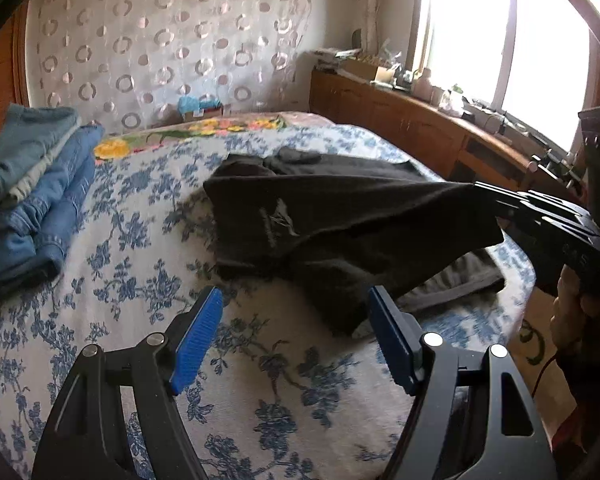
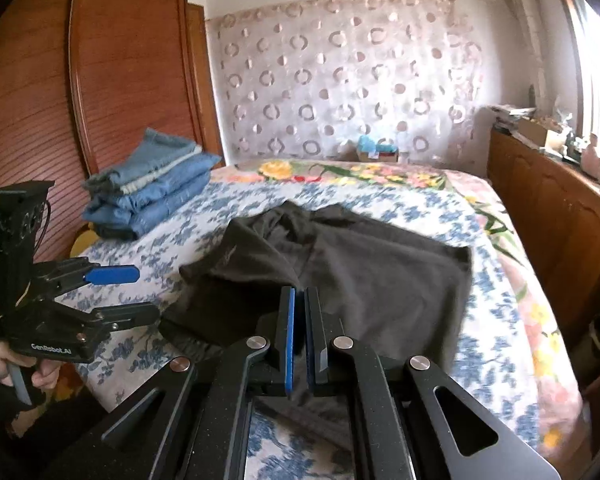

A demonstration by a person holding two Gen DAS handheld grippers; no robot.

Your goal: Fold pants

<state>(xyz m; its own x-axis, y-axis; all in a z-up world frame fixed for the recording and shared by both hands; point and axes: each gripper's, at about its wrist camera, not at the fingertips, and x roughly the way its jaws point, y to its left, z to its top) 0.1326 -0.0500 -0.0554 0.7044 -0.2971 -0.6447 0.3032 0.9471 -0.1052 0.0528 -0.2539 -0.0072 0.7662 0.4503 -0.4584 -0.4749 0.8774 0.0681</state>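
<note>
- Right wrist view is showing the right gripper point(image 2: 299, 304) near the bed's front edge, its blue pads pressed together and pinching a fold of the black pants point(image 2: 360, 276), drawing the cloth up off the bedspread point(image 2: 496, 328).
- Left gripper point(image 1: 296, 320) is hovering beside it with jaws spread wide and nothing between them, angled down at the bedspread just short of the pants' near hem; a hand point(image 2: 4, 364) is gripping its handle.
- Pants are lying mid-bed, bunched and only partly doubled over, so the folding is looking barely under way, with smoothing and further folds left.
- Folded jeans point(image 2: 152, 192) are sitting stacked at the bed's far left corner.
</note>
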